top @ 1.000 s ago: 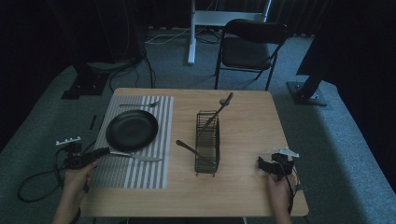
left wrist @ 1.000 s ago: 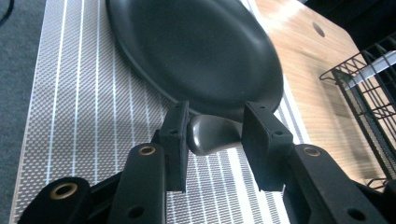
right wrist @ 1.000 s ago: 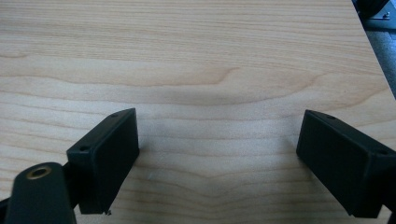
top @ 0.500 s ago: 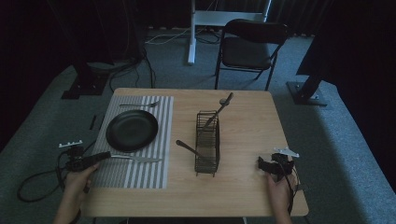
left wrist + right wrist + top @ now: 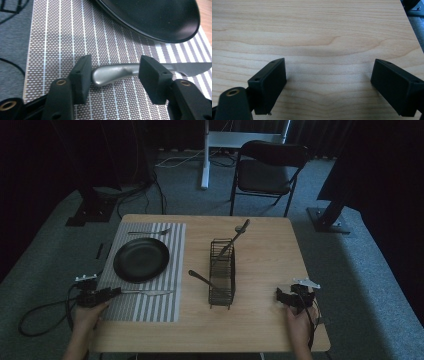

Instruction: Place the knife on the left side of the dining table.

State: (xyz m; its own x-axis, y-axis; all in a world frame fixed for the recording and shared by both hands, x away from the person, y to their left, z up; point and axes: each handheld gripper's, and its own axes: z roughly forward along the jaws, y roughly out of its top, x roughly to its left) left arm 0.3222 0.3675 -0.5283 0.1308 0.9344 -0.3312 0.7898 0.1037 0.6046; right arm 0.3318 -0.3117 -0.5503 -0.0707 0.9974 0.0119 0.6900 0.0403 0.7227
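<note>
Light wood worktop (image 5: 260, 320), striped placemat (image 5: 150, 305), grey carpet floor (image 5: 360, 270), dark room. Left gripper (image 5: 113, 75) jaws just opening, straddling knife (image 5: 112, 72) handle, pads clear. Right gripper (image 5: 328, 85) jaws wide, empty.

Matt brushed-metal knife (image 5: 117, 72), woven striped cloth mat (image 5: 62, 37), glossy black plate (image 5: 155, 17), smooth pale wood table (image 5: 317, 32).

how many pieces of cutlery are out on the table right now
4: a knife on the placemat's near side, a fork beyond the plate, one utensil standing in the wire caddy, another leaning against its left.
</note>
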